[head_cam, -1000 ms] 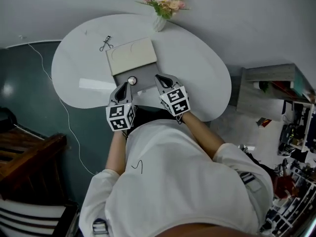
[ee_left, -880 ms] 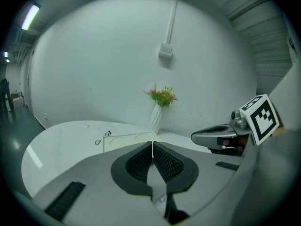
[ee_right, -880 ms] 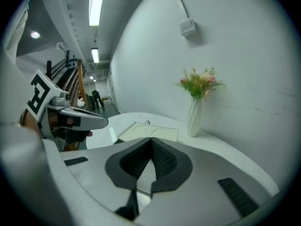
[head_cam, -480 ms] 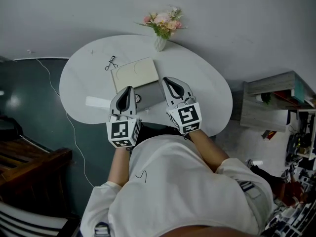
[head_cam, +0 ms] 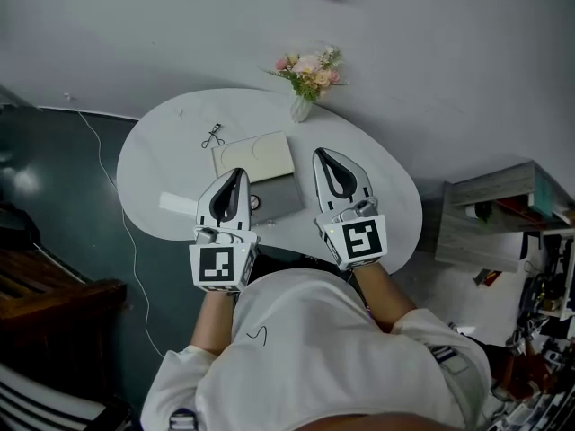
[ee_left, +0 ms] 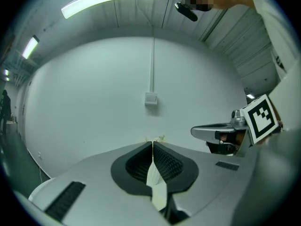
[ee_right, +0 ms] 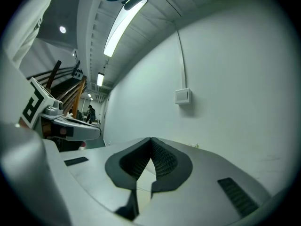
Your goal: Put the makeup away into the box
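Nearest, the person's white shirt (head_cam: 332,348). Above the table's (head_cam: 359,142) near edge, the left gripper (head_cam: 237,174) and the right gripper (head_cam: 322,155) are held level side by side, clear of the surface. Each has its jaws closed together with nothing between them. At mid-table lies the box (head_cam: 277,196), its cream lid (head_cam: 254,158) open on the far side of the grey base, which holds a small round item (head_cam: 254,202). An eyelash curler (head_cam: 213,136) lies outside the box, toward the far left edge. A flower vase (head_cam: 303,106) stands at the far edge.
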Demonstrator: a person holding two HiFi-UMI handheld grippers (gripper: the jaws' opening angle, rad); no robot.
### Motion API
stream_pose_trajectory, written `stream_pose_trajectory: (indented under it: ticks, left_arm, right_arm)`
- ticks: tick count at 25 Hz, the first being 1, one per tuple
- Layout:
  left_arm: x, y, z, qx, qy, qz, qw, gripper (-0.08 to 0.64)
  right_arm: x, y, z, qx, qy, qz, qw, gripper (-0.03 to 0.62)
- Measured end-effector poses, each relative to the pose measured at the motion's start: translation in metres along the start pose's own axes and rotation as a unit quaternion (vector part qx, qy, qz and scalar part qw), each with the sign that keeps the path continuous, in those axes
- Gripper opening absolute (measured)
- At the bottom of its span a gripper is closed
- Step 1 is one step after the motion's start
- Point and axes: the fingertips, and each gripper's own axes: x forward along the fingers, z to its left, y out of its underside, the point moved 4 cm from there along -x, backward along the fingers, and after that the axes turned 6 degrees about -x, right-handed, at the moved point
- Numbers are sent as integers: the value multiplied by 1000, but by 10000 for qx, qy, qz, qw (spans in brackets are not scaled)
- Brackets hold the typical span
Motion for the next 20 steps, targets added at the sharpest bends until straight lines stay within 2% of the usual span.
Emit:
stream_pose_trajectory:
  ticks: [6, 9, 12, 17, 20]
  left_arm:
    - [-7, -17, -3, 43, -101, -43, 9999, 24]
    - [0, -20, -8, -27, 10, -220, 9998, 24]
    - [3, -16, -13, 70, 133, -173, 9997, 24]
    - [6, -17, -24, -25, 254, -193, 9995, 25]
    - [6, -13, -24, 111, 280, -74, 9995, 25]
  right_arm:
    - [-5, -10, 3, -69, -11, -76, 9999, -2]
    - [-5, -10, -2, -104, 51, -31, 9999, -2]
    - [-5, -12, -6, -97, 122, 11, 9999, -2]
    - [-10, -8, -2, -60, -175, -160, 9997, -3]
    - [-8, -14, -2, -150, -176, -383, 9990, -3]
